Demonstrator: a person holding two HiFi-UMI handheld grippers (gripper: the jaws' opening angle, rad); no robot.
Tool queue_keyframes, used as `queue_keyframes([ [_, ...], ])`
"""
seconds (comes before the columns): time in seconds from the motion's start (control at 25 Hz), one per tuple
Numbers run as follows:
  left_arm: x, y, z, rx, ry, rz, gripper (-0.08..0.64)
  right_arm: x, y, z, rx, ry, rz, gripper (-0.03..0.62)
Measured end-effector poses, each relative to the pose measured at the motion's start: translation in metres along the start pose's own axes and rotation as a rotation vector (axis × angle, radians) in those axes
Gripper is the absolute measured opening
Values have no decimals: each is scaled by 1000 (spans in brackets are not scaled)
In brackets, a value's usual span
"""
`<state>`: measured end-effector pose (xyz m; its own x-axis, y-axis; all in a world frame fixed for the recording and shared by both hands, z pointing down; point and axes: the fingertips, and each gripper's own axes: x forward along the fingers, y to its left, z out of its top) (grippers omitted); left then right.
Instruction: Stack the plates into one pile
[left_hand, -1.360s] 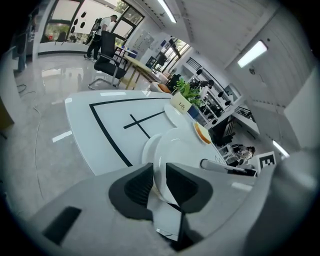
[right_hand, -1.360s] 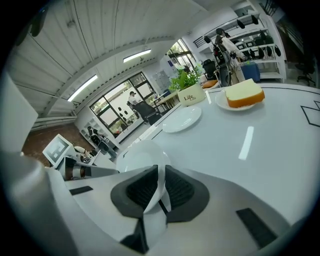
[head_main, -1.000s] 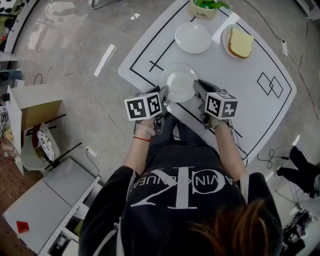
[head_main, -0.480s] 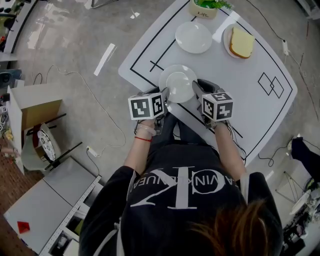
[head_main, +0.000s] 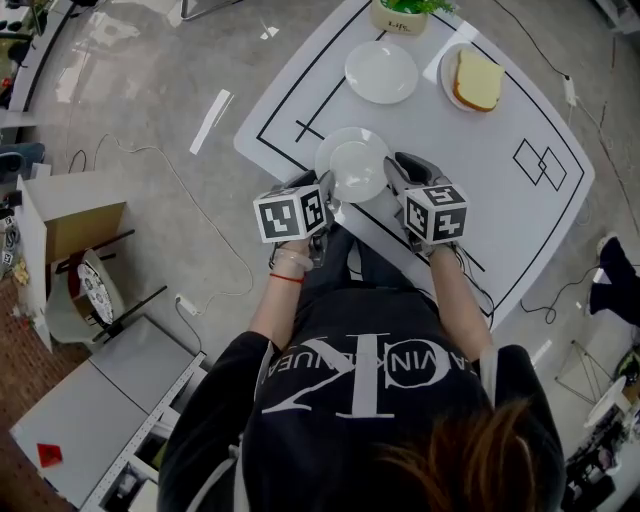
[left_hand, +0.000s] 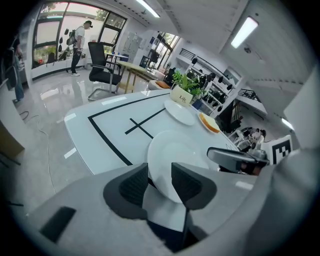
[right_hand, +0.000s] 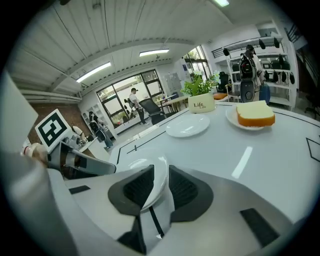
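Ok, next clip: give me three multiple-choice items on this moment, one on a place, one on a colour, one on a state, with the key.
1. Where does the bread slice lie?
A) on the far right plate
B) in the plant pot
C) on the floor

2. What colour are the lines marked on the table?
A) red
B) black
C) blue

3. How do the jaws of the left gripper and the right gripper stand?
A) shut, empty
B) clamped on the plant pot
C) apart, the near plate's rim between them

Key:
1 A, the slice rests on that plate.
2 B, the cross and border lines show black on white.
3 C, each gripper view shows the rim between jaws that have just been opening.
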<state>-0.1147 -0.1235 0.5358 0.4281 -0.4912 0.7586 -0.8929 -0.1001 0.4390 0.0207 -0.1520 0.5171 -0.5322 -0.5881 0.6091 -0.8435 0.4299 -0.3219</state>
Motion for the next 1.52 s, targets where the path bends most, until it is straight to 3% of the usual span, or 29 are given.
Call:
queue_keyframes([
  [0.32,-2,-7,15,137,-63,94,143,-27,-6,16,4,-115,22,71],
  [0.52,-6,-23,40,217,-160,94,132,-48,-19,24,17,-165,16,75],
  [0.8,-7,-52,61,245,-243,71,121,-79,-41,30,19,-208,17,76],
  [1.12,-22,-76,65,223,-364,39,121,-91,-48,32,-3,-219,95,78],
  [1.28,-20,-71,75,231,-369,43,115,-84,-52,38,24,-228,105,80],
  [1.52,-1,-53,121,240,-365,-1,114,-58,-63,57,69,-240,63,81],
])
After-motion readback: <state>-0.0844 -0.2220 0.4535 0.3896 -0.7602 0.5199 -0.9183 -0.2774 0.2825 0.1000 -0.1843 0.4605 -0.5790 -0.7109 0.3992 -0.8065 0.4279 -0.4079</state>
